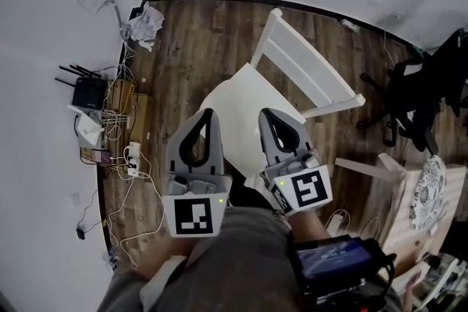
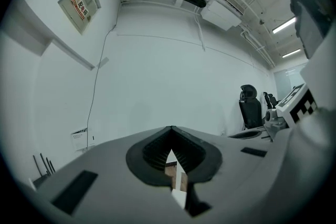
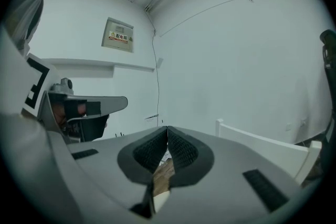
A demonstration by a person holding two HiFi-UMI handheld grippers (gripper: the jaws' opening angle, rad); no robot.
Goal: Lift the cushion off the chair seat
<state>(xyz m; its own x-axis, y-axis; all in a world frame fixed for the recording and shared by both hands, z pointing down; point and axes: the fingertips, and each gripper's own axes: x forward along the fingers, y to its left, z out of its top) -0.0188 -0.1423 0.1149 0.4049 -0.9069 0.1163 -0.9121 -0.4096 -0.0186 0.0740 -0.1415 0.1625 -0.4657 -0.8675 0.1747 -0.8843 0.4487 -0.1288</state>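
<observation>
While left gripper (image 1: pixel 208 115) and right gripper (image 1: pixel 266 115) have closed, empty fingers (image 1: pixel 180 137), the cushion (image 1: pixel 232 102) lies flat on the diagonally set chair (image 1: pixel 329 69).

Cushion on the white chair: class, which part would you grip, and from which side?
Grip the cushion probably at its front edge, from the open front: the backrest blocks the far side, and it lies flat, so only the rim offers a pinch.

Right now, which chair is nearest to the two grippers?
The white wooden chair: its seat lies just beyond the tips of the left gripper and the right gripper. The black office chair stands apart at the right.
</observation>
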